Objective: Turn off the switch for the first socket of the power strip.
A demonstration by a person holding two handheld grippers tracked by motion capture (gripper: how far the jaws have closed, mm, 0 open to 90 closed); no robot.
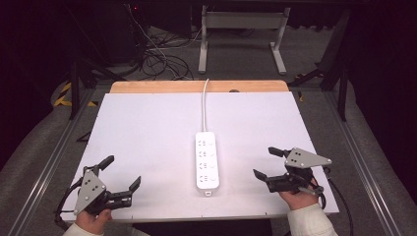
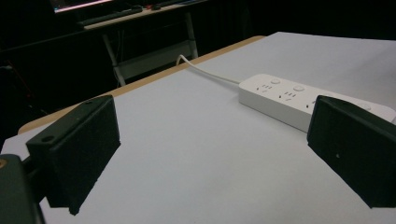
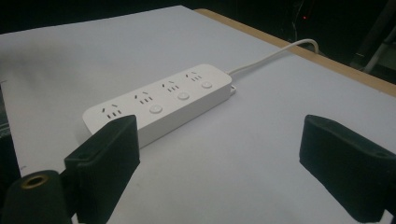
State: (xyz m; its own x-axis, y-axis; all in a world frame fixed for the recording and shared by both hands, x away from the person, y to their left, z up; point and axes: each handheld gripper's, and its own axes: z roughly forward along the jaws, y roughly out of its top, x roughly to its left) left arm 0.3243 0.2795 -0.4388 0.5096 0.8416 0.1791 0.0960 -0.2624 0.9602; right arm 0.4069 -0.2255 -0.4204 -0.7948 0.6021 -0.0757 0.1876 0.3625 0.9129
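While the white power strip point(image 1: 207, 160) lies lengthwise at the centre of the frame on the white table point(image 1: 147, 128), no brand or lettering on it is legible to me. My left gripper point(image 1: 121, 178) sits at lower left, jaws spread wide, holding nothing. My right gripper point(image 1: 268, 162) sits at lower right, jaws also wide apart and empty, well clear of the strip.

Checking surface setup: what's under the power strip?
The power strip lies flat on a white sheet that covers the table. A strip of wooden tabletop shows at the far edge. The patch directly beneath the strip is hidden.
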